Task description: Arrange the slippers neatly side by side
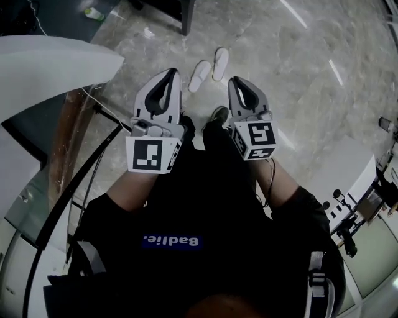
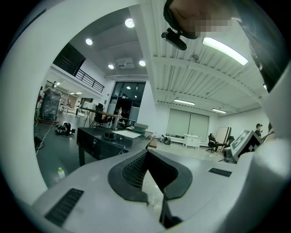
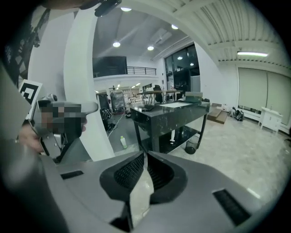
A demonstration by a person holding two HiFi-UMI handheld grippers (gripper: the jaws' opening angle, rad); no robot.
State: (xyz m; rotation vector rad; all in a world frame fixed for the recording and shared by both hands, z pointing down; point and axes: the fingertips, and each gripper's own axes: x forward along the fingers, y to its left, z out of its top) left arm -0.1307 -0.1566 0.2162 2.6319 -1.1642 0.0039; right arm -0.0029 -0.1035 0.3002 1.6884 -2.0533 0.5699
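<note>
Two white slippers lie on the marble floor ahead of the person's feet in the head view. The left slipper (image 1: 199, 76) is slanted and the right slipper (image 1: 220, 63) lies a little farther off, so they are staggered and not parallel. My left gripper (image 1: 170, 73) and right gripper (image 1: 236, 81) are held side by side in front of the body, above the floor and short of the slippers. The jaws of both meet at the tips with nothing between them. The left gripper (image 2: 148, 154) and right gripper (image 3: 144, 157) look out level across the hall, and neither gripper view shows a slipper.
A black table (image 1: 169, 12) stands beyond the slippers, with a green bottle (image 1: 93, 13) on the floor to its left. A white curved counter (image 1: 50, 68) and a glass panel close off the left. White furniture (image 1: 360, 180) stands at the right. The person's dark shoe (image 1: 217, 115) is just short of the slippers.
</note>
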